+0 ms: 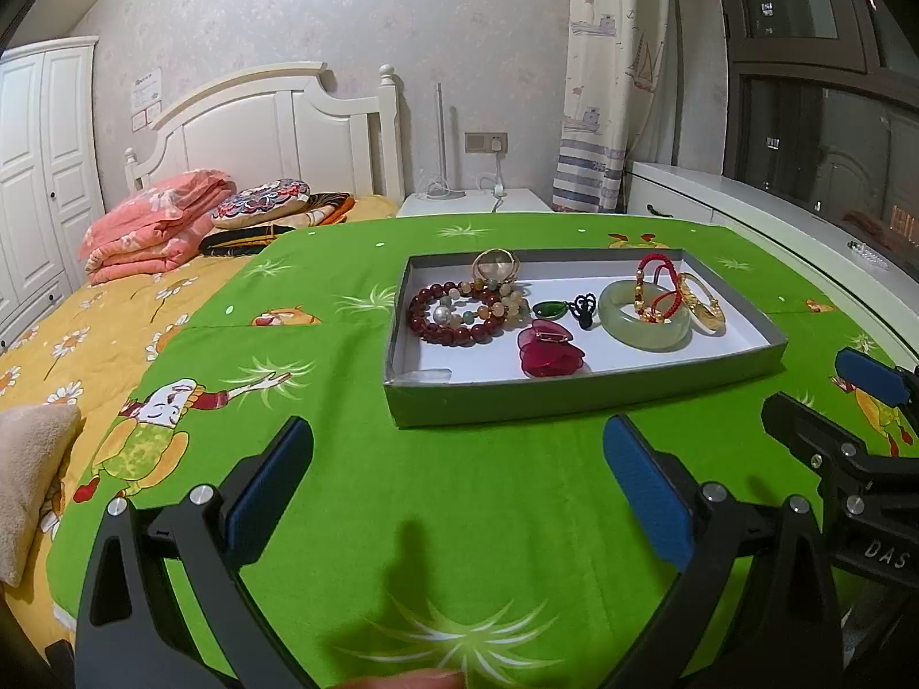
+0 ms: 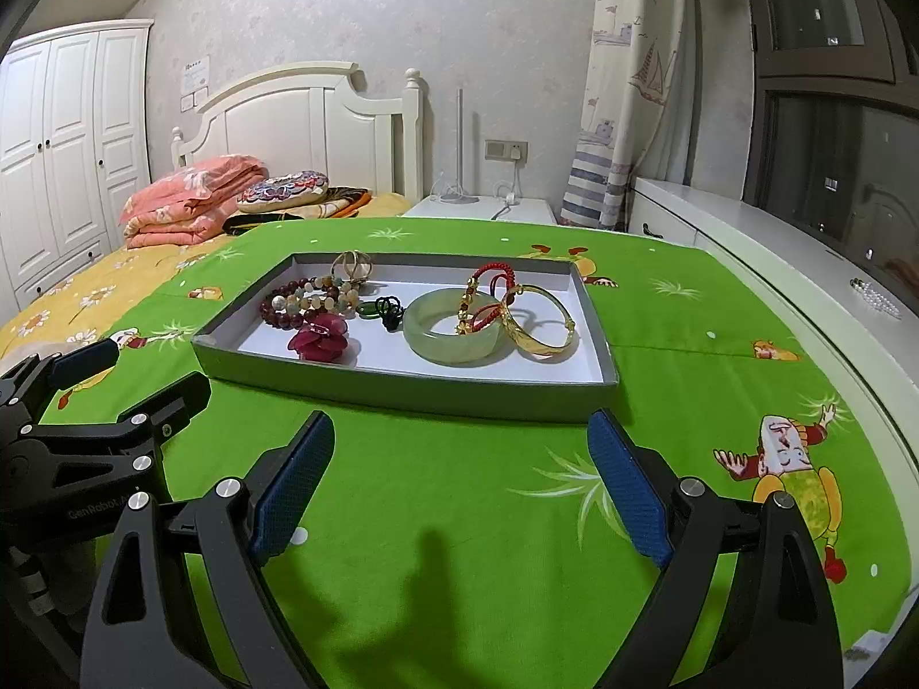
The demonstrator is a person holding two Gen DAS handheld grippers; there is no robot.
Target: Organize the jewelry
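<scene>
1. The left gripper (image 1: 456,488), black with blue-padded fingers, is held above the green cartoon-printed cloth (image 1: 459,517), short of the near wall of the shallow grey cardboard tray (image 1: 574,396); its jaws are spread wide and nothing is held between them.
2. At the left end of the tray, a dark red bead bracelet (image 1: 454,316) is seen overlapped by a string of pale mixed-colour beads (image 1: 494,301), with a thin gold-rimmed ring (image 1: 495,265) leaning near the far wall behind them.
3. Near the tray's middle, a crimson flower-shaped brooch (image 2: 319,339) lies closest to the near wall; behind it a small green oval pendant (image 1: 548,310) and a black knotted ornament (image 1: 583,310) are found side by side.
4. To the right of these, a pale green jade bangle (image 2: 454,336) lies flat, with a red cord bracelet with gold beads (image 2: 482,301) draped over its rim.
5. At the tray's right end, a gold bangle (image 2: 540,324) is propped against the jade bangle.
6. The right gripper (image 2: 459,485) is held in front of the tray's near wall, its blue pads wide apart and empty.
</scene>
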